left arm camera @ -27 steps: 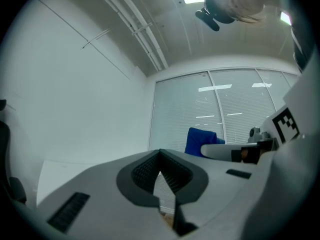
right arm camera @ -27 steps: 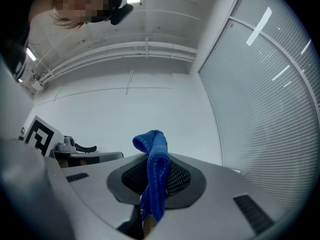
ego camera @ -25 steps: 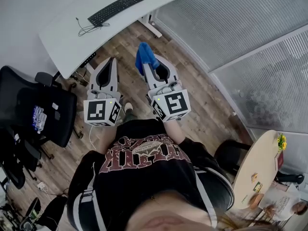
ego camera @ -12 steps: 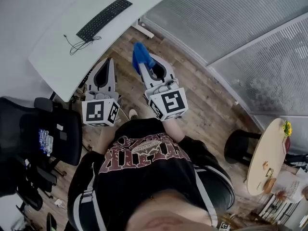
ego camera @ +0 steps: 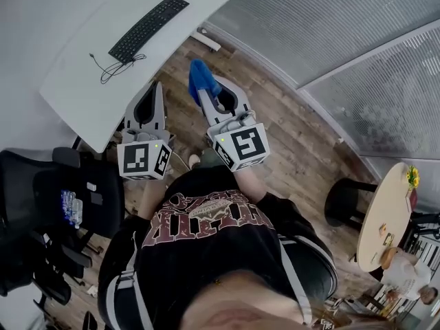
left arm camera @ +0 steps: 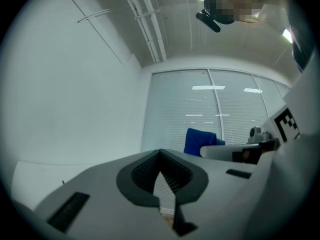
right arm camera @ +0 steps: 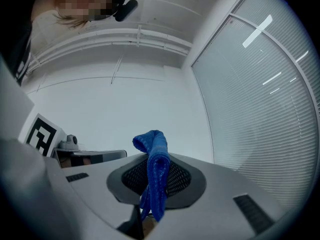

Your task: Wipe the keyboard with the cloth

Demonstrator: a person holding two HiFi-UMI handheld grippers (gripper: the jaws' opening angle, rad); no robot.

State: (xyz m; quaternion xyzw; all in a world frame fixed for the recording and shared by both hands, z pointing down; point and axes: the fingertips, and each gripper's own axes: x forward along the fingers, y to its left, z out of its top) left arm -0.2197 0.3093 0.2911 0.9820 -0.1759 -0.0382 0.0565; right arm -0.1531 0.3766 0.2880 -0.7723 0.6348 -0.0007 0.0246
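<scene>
Two grippers hang short of the desk (ego camera: pixel 72 81), over the wood floor (ego camera: pixel 289 136): the left gripper (left arm camera: pixel 160 155) has its fingers closed tip to tip on nothing, while the right gripper (right arm camera: pixel 156 160) has its fingers pinched on a folded blue cloth (right arm camera: pixel 152 141) that sticks out past their tips. Farther off, the black keyboard (ego camera: pixel 148 27) lies flat on the desk, well apart from the cloth.

This looks like an office: a white desk (ego camera: pixel 75 81) carries a black keyboard (ego camera: pixel 148 28), and a black swivel chair (ego camera: pixel 41 191) stands beside it. What seem to be glass walls (ego camera: pixel 323 26) with blinds run along one side, near a round table (ego camera: pixel 381 218).
</scene>
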